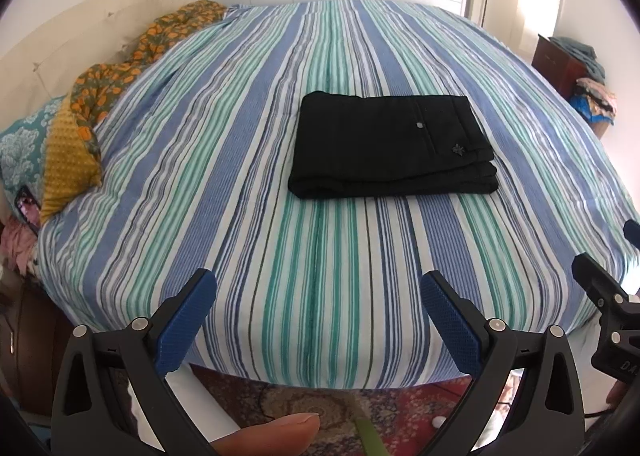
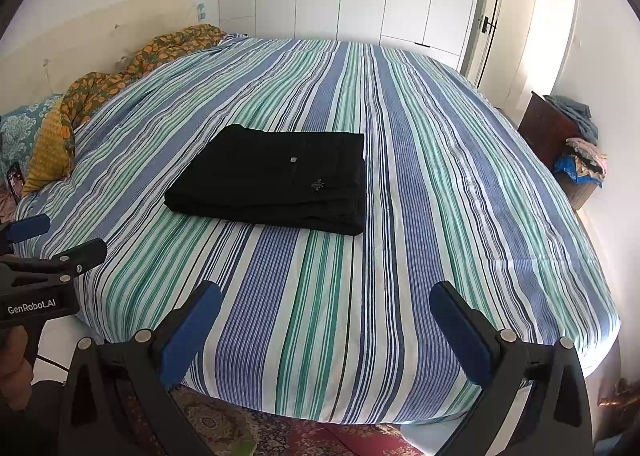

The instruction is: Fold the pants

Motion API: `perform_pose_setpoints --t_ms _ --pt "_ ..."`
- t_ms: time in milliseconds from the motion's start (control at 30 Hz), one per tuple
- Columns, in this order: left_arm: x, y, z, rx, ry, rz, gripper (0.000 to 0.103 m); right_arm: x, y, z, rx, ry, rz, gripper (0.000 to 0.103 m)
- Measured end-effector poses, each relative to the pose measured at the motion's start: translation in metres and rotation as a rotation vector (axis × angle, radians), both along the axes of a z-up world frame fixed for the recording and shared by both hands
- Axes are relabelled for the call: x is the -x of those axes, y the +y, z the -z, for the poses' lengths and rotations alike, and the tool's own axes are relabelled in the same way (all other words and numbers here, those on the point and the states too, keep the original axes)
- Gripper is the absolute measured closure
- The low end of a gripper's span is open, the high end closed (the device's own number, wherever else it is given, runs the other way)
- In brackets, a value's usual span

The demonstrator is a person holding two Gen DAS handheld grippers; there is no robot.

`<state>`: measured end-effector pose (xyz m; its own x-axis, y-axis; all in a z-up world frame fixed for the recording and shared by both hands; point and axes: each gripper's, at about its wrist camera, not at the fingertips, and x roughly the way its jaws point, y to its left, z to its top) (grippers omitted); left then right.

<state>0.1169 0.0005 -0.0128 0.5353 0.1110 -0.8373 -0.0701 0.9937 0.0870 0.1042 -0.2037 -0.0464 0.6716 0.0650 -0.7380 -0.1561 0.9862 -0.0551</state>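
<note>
The black pants (image 1: 394,144) lay in a neat folded stack near the middle of the striped bed (image 1: 248,240). The fold looked done. The left gripper (image 1: 318,292) and the right gripper (image 2: 326,306) hung near the bed's front edge, well apart from the pants. Both had their fingers spread wide and held nothing.

A good last step would be to keep both grippers away, so the stack was not bumped. If any edge stuck out, a soft pat would fix it.

The far side of the stack was hidden. The layers were too dark to count. The small mark near the button (image 1: 419,124) was too tiny to name.
</note>
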Motion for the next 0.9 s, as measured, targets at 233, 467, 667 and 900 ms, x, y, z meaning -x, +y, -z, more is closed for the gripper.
perform_pose_setpoints --t_ms 233,467,667,900 --pt "0.0015 -0.0036 -0.0048 -0.02 -0.02 0.016 0.001 -0.0001 -0.0015 0.0014 -0.001 0.005 0.005 0.0" --pt "0.0007 0.0003 0.0016 0.005 0.007 0.01 0.001 0.0003 -0.0011 0.0036 -0.002 0.012 0.007 0.0" --pt "0.0007 0.0036 0.0002 0.015 0.007 0.006 0.001 0.0014 0.001 0.0051 -0.004 0.02 0.002 0.0" --pt "0.0004 0.0033 0.0013 0.021 0.013 0.009 0.001 0.0018 0.0015 0.0051 -0.005 0.018 0.004 0.0"
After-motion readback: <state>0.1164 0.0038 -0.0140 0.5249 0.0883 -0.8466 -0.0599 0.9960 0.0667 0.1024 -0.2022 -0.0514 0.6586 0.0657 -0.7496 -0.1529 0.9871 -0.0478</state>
